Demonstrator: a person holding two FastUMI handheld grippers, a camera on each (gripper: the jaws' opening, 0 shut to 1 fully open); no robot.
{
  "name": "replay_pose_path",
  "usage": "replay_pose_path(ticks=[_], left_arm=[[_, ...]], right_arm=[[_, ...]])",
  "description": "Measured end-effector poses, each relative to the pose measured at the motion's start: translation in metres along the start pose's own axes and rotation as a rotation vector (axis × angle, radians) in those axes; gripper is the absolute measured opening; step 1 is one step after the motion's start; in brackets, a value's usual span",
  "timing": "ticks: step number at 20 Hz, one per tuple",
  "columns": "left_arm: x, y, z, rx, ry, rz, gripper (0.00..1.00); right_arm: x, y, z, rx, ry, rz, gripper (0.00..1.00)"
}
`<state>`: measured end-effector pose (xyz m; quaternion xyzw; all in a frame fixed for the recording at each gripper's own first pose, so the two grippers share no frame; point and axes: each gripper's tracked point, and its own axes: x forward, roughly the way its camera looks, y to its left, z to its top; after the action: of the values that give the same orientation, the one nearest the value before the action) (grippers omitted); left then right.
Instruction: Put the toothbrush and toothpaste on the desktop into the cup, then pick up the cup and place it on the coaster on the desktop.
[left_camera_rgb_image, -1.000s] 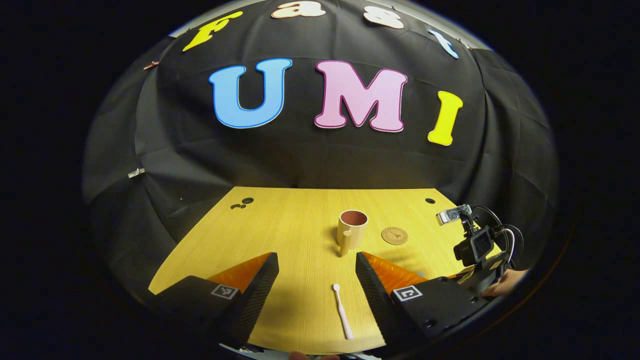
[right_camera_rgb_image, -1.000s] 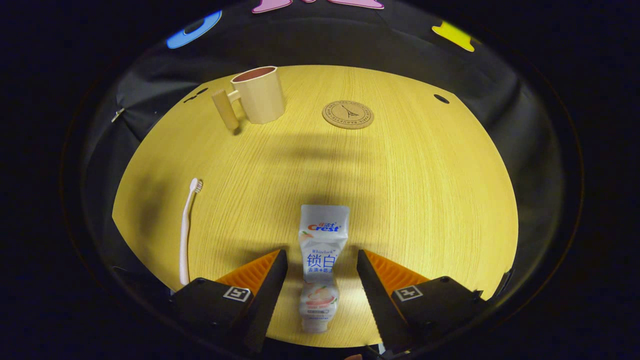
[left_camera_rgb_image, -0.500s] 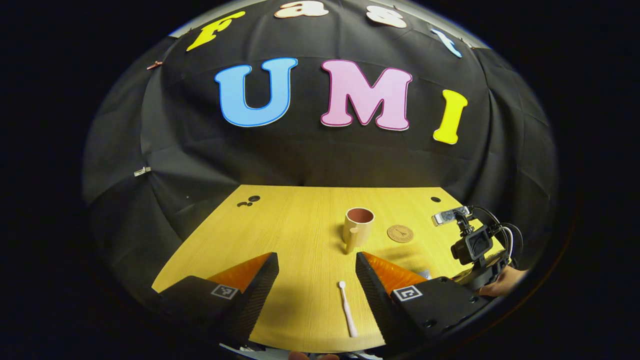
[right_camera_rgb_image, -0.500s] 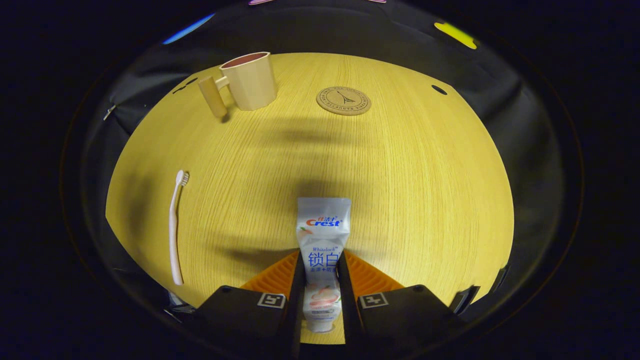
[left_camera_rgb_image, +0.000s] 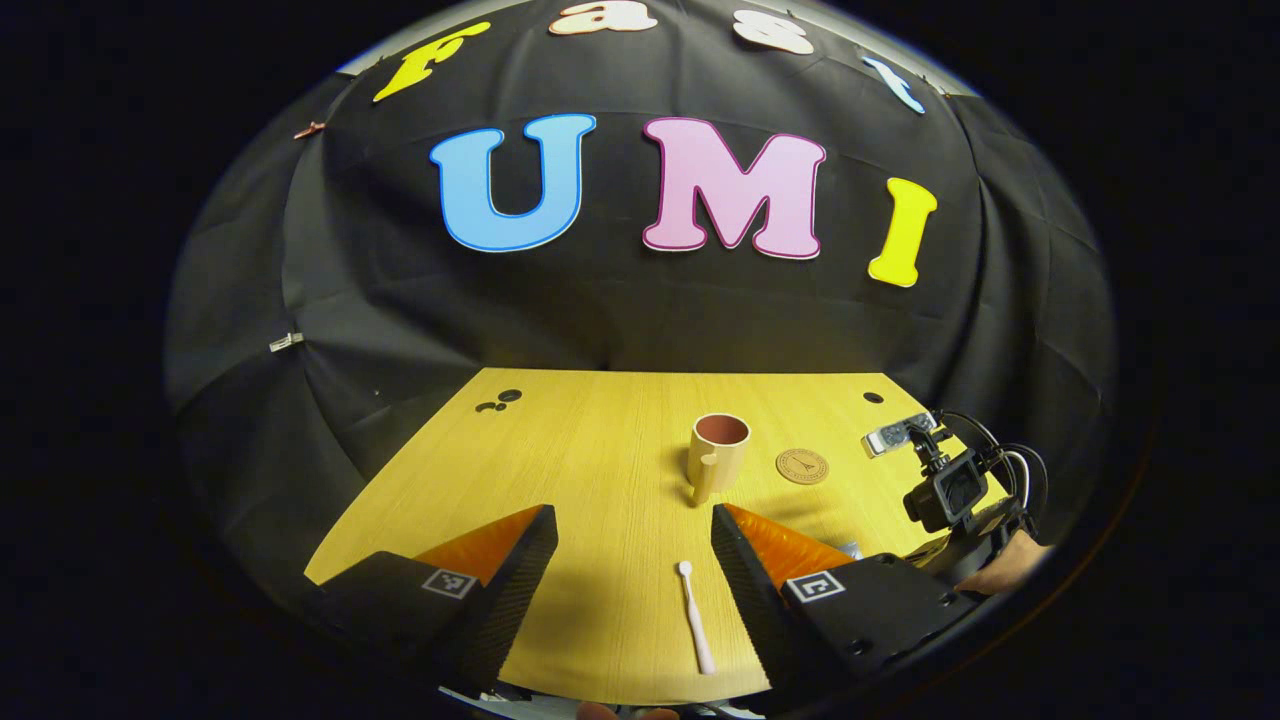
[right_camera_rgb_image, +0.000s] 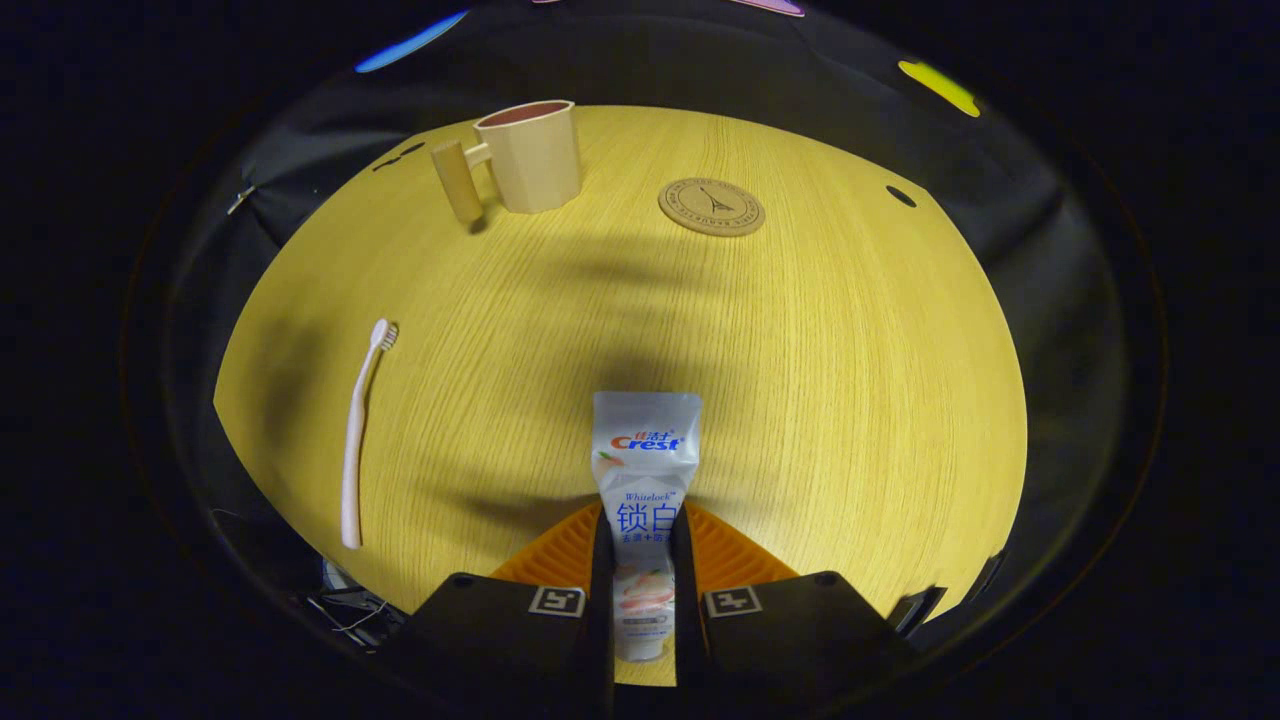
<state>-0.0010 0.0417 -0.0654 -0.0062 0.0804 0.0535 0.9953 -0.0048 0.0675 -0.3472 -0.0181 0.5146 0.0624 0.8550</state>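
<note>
Yellow wood-grain desktop (right_camera_rgb_image: 820, 380): lying flat, carrying every item listed below; dark round holes are showing near its far corners.

Right gripper (right_camera_rgb_image: 642, 560): reaching low over the near edge of the desktop, its two fingers pressing in on both sides of the toothpaste tube. In the left gripper view the same tool (left_camera_rgb_image: 955, 495) is sitting at the right edge of the desktop, with a hand (left_camera_rgb_image: 1010, 568) holding it from below.

Left gripper (left_camera_rgb_image: 632, 560): hovering above the near part of the desktop, its fingers standing wide apart and holding nothing; the toothbrush is lying on the wood between them, nearer the right-hand finger.

Beige faceted plastic cup with a straight peg handle and reddish-brown inside (right_camera_rgb_image: 530, 155): standing upright toward the far side of the desktop, handle pointing left in the right gripper view.

White toothpaste tube with blue and red print (right_camera_rgb_image: 645, 480): lying lengthwise on the desktop, flat crimped end pointing away, cap end toward the camera.

Round brown cork coaster with a tower motif (right_camera_rgb_image: 712, 207): lying flat just right of the cup, apart from it.

Slim pale pink toothbrush (right_camera_rgb_image: 360, 420): lying flat near the left edge, bristle head pointing toward the cup, well apart from the tube.
</note>
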Motion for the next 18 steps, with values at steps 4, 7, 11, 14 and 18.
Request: replay_pose_path(ticks=[4, 7, 11, 14, 18], left_arm=[[0.003, -0.002, -0.004, -0.001, 0.013, -0.003, 0.96], [0.007, -0.005, -0.008, -0.002, 0.023, -0.009, 0.96], [0.014, -0.013, -0.014, -0.006, 0.043, -0.021, 0.96], [0.021, -0.021, -0.021, -0.006, 0.065, -0.034, 0.96], [0.038, -0.031, -0.045, 0.012, 0.118, -0.033, 0.96]], right_arm=[[-0.023, 0.006, 0.019, 0.037, -0.096, 0.054, 0.28], [-0.047, 0.005, 0.032, 0.038, -0.17, 0.079, 0.24], [-0.085, -0.001, 0.048, 0.019, -0.274, 0.092, 0.28], [-0.117, -0.009, 0.06, 0.026, -0.355, 0.098, 0.28], [-0.151, -0.023, 0.071, 0.053, -0.427, 0.095, 0.24]])
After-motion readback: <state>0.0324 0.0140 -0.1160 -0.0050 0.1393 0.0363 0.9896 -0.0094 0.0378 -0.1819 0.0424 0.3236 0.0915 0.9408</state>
